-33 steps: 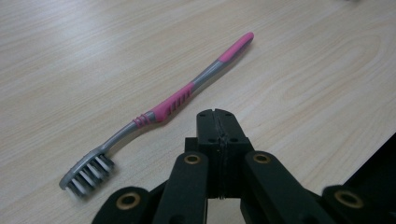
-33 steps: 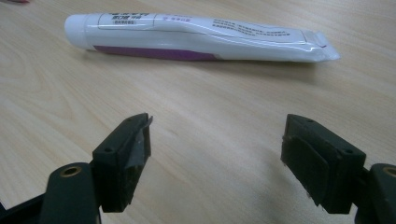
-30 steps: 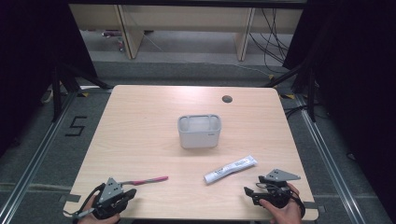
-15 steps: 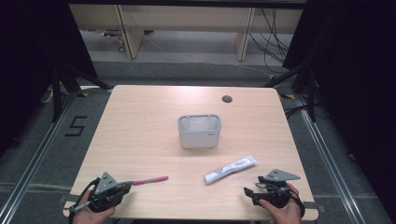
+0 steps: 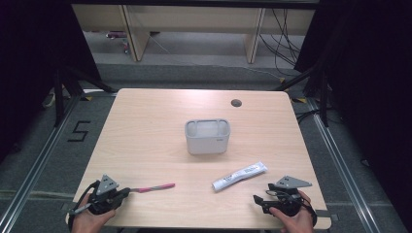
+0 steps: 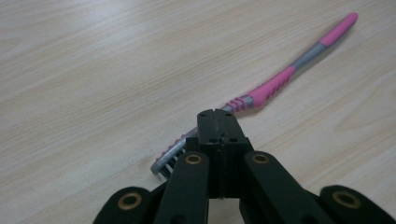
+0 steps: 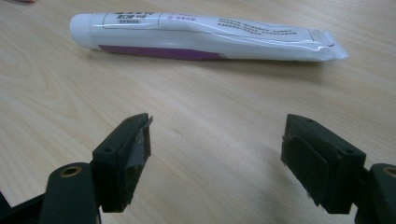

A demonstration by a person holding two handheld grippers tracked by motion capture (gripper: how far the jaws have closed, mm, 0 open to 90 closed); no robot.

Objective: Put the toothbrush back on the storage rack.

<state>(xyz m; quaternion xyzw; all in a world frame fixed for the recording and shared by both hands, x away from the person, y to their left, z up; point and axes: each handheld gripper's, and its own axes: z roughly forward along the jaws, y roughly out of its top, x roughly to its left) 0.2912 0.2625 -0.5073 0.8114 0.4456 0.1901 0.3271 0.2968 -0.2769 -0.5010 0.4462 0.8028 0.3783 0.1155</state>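
On the surface point(image 5: 145, 126), near its front edge: pink toothbrush point(image 6: 261, 91) flat, bristle end just before left tool point(image 6: 218, 122), jaws pressed together on nothing. Farther right, toothpaste tube point(image 7: 201, 36) flat ahead of right tool point(image 7: 217, 154), jaws wide apart.

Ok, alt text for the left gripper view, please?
The left gripper, black jaws shut together with nothing between them, sits just above the bristle end of a pink and grey toothbrush lying on the light wooden table.
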